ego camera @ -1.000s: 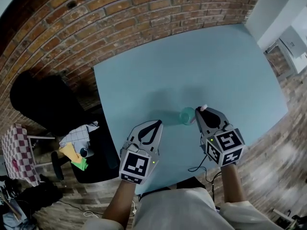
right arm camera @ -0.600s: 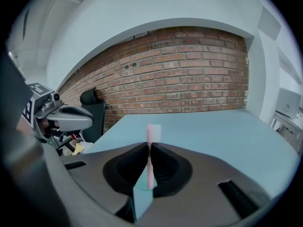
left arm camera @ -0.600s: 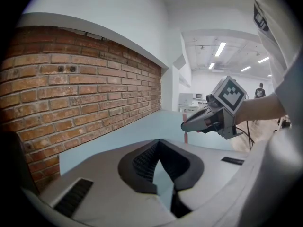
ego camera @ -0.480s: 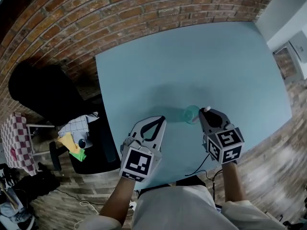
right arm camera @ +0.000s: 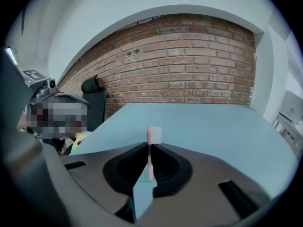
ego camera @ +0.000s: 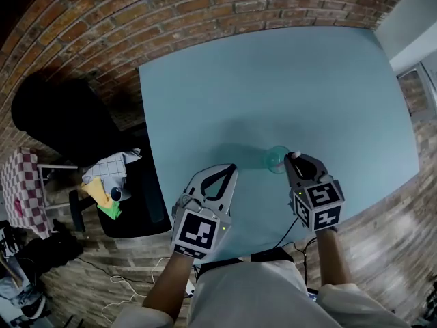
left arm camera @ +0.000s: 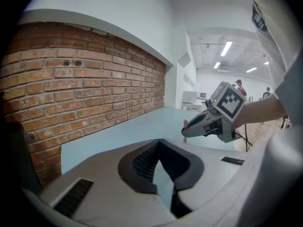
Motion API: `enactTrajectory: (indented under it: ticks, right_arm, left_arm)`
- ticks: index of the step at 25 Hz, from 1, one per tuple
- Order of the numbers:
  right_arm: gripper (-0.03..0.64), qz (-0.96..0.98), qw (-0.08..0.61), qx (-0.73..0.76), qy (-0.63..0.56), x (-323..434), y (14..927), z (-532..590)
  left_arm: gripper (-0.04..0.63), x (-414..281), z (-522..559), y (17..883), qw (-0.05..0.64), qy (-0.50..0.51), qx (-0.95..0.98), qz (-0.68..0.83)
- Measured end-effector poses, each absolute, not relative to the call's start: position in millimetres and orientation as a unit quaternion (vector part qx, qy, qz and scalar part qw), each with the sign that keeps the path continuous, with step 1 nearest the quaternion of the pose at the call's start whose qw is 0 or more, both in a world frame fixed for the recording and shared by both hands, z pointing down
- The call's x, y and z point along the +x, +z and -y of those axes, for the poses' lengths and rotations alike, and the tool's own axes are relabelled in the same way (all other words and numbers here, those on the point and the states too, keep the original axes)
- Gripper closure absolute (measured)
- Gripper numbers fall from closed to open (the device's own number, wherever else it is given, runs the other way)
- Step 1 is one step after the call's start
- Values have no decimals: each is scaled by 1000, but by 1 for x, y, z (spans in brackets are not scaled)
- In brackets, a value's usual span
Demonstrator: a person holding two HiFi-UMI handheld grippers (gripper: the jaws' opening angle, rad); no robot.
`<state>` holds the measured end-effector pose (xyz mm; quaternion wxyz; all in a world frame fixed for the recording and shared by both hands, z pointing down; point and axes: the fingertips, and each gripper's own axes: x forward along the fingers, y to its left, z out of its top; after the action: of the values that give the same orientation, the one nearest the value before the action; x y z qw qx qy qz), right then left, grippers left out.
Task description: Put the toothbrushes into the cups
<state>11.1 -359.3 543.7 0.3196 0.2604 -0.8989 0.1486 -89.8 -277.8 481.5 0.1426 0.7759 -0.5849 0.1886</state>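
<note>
1. The light-blue bench (ego camera: 273,80) spreads ahead of both hand-held grippers, and a brick wall (ego camera: 171,5) stands beyond its far edge.
2. A black chair (ego camera: 54,128) sits well to the left of the left hand-held gripper (ego camera: 231,169). A heap of cloths (ego camera: 109,183) lies between the two.
3. The left hand-held gripper (left arm camera: 159,142) is held over the bench's near edge on a bare forearm (ego camera: 164,285). It points ahead and slightly right. Its jaws are clenched tip to tip with nothing between them.
4. The right hand-held gripper (ego camera: 292,158) is held level with the left one and apart from it, pointing ahead and slightly left. Its jaws (right arm camera: 149,148) grasp the toothbrush.
5. The teal cup (ego camera: 275,160) stands on the bench just ahead and left of the right hand-held gripper's tips, much nearer to it than to the left one.
6. The pink toothbrush (right arm camera: 152,134) stands upright between the right jaws, with its bristle head above the tips and its handle running down between the pads. Whether its lower end is inside the cup cannot be told.
</note>
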Motion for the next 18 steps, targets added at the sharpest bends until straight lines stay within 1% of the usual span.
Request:
enactTrajectory:
  ticks: [9, 14, 18]
  right_arm:
    - [572, 903, 316, 254, 144, 4, 551, 365]
    - [568, 909, 321, 241, 113, -3, 552, 366]
    - [568, 913, 319, 234, 102, -9, 553, 368]
  left_arm:
    - [583, -88, 278, 487, 142, 188, 773, 589]
    - [583, -81, 278, 492, 148, 188, 773, 587]
    - [583, -81, 275, 495, 169, 181, 765, 595]
